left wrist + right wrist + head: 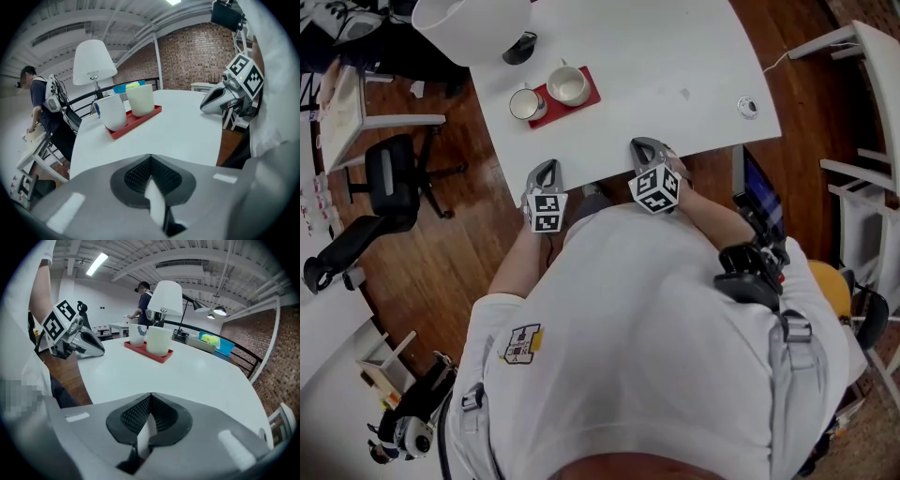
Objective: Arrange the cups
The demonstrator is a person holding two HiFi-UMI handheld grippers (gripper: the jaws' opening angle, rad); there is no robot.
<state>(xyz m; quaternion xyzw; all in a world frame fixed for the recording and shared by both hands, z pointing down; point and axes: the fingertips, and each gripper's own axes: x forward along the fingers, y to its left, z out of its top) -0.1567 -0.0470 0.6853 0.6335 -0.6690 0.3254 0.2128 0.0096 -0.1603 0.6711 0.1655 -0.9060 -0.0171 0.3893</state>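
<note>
Cups, two, upright on a red tray; arranging apparently not yet begun. Places are given relative to the tray, listed near to far.

1. Left gripper [149, 161]: grey shell, black cross-hatched pads. Jaws pressed together, nothing between them. It sits at the near edge of the surface, short of the tray and the closer of the two to it.
2. Right gripper [149, 399]: same build. Jaws likewise closed and empty. It is also short of the tray, but further off to its right in the head view.
3. Surface [675, 66]: white, smooth and matte, bare between both grippers and the tray.
4. Red tray [586, 99]: flat rectangle with a low rim. It lies ahead and to the left of both pairs of jaws. Its long axis runs slantwise, the right end further away.
5. Mug [526, 103]: at the tray's left end. White, rounded, glazed-looking, with a blue detail on one side.
6. Wider cup [567, 84]: on the tray's right half, just beside the mug; whether they touch cannot be told. Cream, straight-walled, smooth.
7. Beyond the tray: dark rounded object [520, 47], then a white lamp shade [469, 28].

Assessment: the left gripper is better placed for the mug. Either pair of jaws must open before reaching.
</note>
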